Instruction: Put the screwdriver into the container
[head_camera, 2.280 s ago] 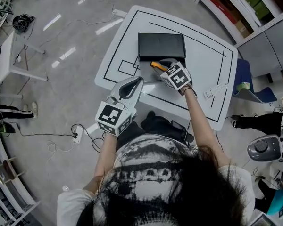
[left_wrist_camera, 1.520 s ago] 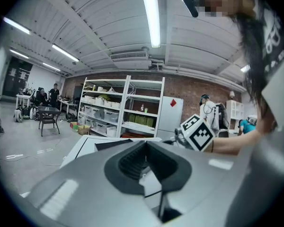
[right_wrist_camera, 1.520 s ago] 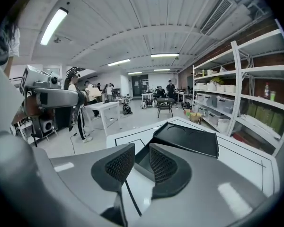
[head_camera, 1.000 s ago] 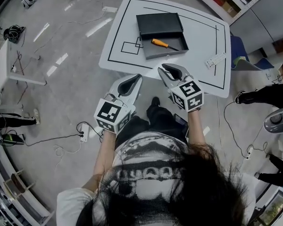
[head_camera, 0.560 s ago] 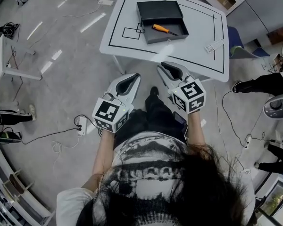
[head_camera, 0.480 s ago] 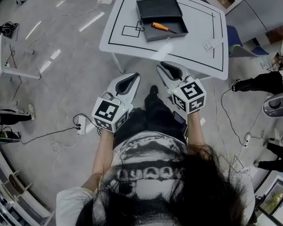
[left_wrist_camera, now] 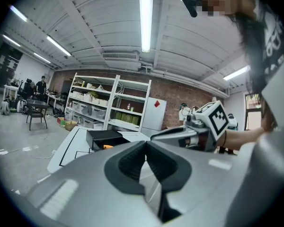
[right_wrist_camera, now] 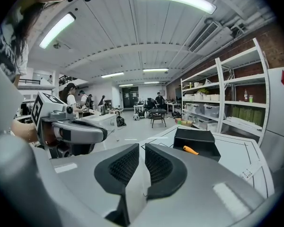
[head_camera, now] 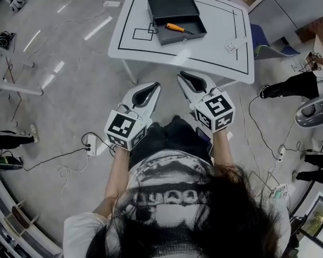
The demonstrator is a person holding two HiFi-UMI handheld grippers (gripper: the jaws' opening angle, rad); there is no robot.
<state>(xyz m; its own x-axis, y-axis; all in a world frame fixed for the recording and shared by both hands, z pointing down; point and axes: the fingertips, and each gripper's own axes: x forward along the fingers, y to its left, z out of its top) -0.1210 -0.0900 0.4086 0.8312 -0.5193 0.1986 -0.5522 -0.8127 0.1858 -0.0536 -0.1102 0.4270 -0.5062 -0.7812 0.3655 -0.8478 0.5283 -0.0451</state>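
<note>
The orange-handled screwdriver (head_camera: 178, 28) is seen lying inside the open black rectangular container (head_camera: 194, 36), which is set on the far left part of the white table marked with black lines (head_camera: 218, 58). Both grippers are held side by side at the near side of the table, well apart from the container. The left gripper (head_camera: 152, 86) is shown with its pads met at the tips, nothing between them. The right gripper (head_camera: 184, 76) is shown with a narrow slit between its pads, which have just been closing on nothing.
</note>
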